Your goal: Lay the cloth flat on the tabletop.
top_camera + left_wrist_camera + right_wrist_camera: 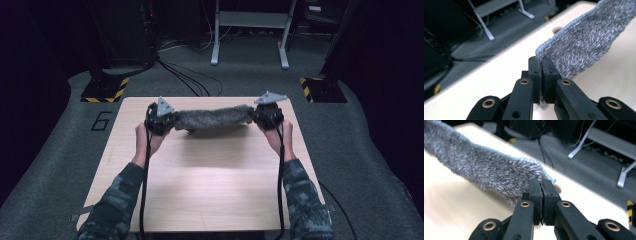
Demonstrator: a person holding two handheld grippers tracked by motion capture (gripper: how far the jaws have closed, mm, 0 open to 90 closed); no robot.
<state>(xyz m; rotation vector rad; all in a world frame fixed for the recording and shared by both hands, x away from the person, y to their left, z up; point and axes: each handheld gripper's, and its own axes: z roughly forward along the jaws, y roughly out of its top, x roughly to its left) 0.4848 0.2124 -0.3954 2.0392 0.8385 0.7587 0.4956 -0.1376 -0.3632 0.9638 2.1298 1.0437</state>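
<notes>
I read a dark "6" (101, 121) marked on the grey floor left of the tabletop (210, 180); the grey fuzzy cloth (212, 118) itself carries no writing. It hangs stretched above the tabletop's far half between my hands, one end pinched in the left gripper (167, 120), whose fingers (534, 72) press together on its hem, the other pinched likewise by the right gripper (257, 116). Beyond stands a grey metal frame (250, 30), with black cables (187, 77) and striped bases (105, 90) on the floor.
</notes>
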